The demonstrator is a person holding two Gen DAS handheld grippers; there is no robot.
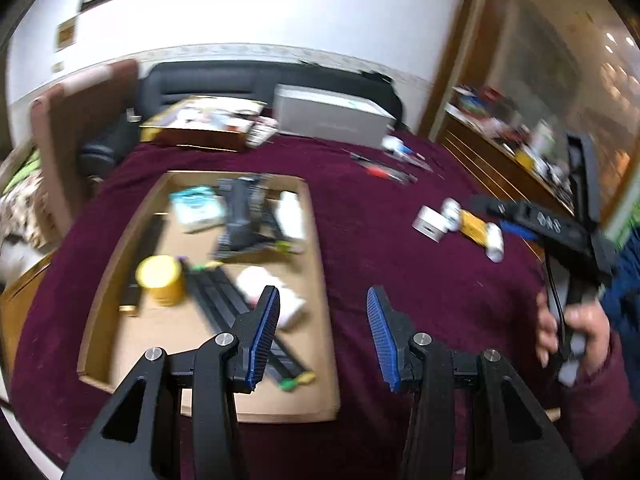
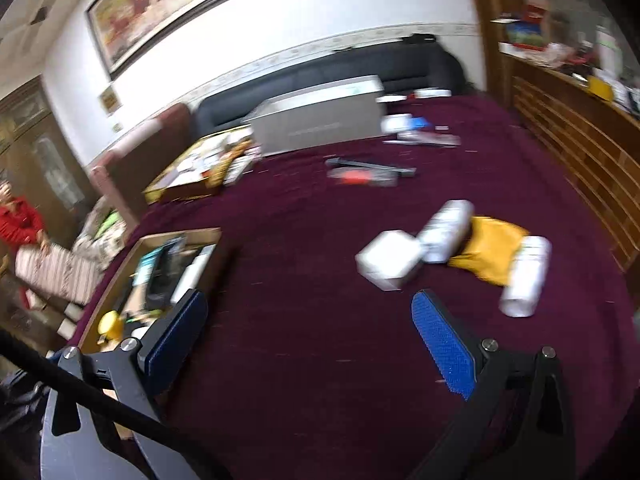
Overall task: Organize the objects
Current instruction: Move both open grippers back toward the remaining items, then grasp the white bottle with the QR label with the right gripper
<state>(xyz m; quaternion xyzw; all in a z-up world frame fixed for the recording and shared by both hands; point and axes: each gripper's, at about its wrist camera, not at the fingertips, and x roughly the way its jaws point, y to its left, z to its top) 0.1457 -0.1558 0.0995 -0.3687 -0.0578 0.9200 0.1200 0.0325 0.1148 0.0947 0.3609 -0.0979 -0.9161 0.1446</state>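
My left gripper (image 1: 324, 300) hangs open with nothing between its blue pads, over the right edge of a shallow cardboard tray (image 1: 152, 332). The tray holds a yellow roll (image 1: 160, 280), black bars (image 1: 224, 300), a dark tool (image 1: 240, 216) and white boxes. My right gripper (image 2: 310, 304) is open wide above bare cloth. Just beyond its right finger lie a small white box (image 2: 388, 260), two white bottles (image 2: 446, 228) (image 2: 524, 280) and a yellow packet (image 2: 488, 248) between them. The left wrist view shows that cluster (image 1: 464, 228) at the right, beside a hand (image 1: 576, 328) on the right gripper's handle.
A maroon cloth (image 2: 300, 220) covers the table. At the back stand a grey box (image 2: 320, 116), an open box of papers (image 2: 200, 168) and some pens and tools (image 2: 368, 172). A dark sofa (image 1: 240, 80) lies behind. Wooden cabinets (image 2: 580, 152) stand to the right. A person in red (image 2: 16, 220) is far left.
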